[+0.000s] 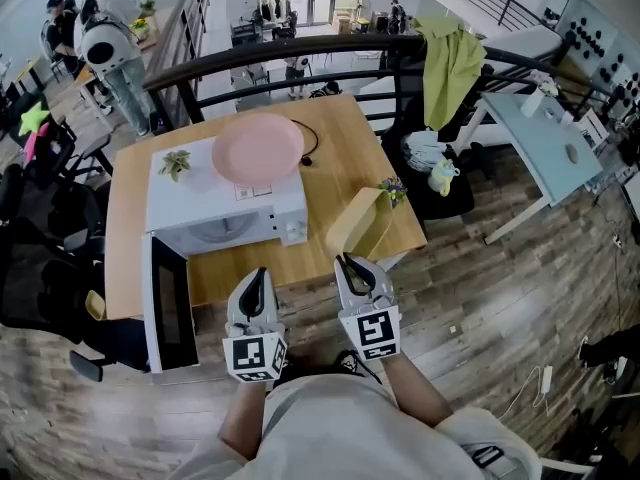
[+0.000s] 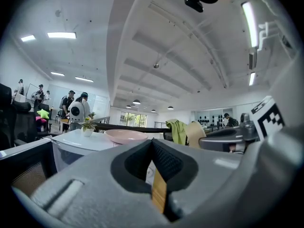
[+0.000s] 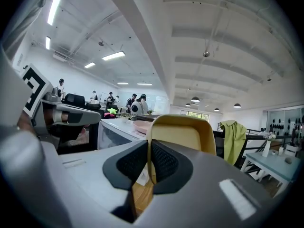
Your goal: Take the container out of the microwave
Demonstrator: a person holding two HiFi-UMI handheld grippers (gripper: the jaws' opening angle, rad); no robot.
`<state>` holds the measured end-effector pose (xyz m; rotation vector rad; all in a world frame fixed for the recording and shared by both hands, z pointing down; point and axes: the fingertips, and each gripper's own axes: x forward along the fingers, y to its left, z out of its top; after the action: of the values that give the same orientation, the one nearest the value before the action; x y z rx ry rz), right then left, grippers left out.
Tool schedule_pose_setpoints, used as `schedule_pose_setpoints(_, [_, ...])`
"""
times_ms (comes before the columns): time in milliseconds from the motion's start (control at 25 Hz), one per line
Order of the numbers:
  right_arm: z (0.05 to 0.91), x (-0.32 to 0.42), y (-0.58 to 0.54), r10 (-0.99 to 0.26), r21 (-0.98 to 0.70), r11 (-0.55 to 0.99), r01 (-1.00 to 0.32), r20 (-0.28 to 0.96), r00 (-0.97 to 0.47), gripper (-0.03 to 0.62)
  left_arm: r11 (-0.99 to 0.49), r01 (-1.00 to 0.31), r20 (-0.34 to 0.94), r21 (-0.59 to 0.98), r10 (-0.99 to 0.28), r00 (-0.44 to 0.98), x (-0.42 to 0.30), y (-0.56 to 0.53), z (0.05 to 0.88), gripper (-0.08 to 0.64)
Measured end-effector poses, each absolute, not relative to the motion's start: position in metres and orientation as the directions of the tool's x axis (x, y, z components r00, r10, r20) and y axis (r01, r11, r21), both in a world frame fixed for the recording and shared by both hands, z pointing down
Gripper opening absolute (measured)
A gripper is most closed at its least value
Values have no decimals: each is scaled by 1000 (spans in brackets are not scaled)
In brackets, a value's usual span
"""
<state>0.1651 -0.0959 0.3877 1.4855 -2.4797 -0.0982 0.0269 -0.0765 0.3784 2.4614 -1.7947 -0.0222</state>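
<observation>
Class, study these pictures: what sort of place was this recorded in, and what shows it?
Probably an open-plan office or lab on an upper level: the microwave sits on a wooden table beside a black railing over a lower floor, with strip lights overhead.

we count one microwave [image 1: 230, 218], one pink plate [image 1: 258, 148], one yellow container [image 1: 355, 226], one wooden table [image 1: 340, 158], one green cloth [image 1: 452, 63], two plants, a leafy plant [image 1: 175, 163] and a flowering plant [image 1: 392, 190], and two grippers, a left gripper [image 1: 258, 273] and a right gripper [image 1: 345, 261].
</observation>
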Motion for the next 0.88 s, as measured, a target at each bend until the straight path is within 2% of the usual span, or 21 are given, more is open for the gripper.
schedule_pose_setpoints(880, [382,149,-88,-868,212,495,-843,177,-465,35,-317,-945,25,80,-947,319,24,-67,371,3])
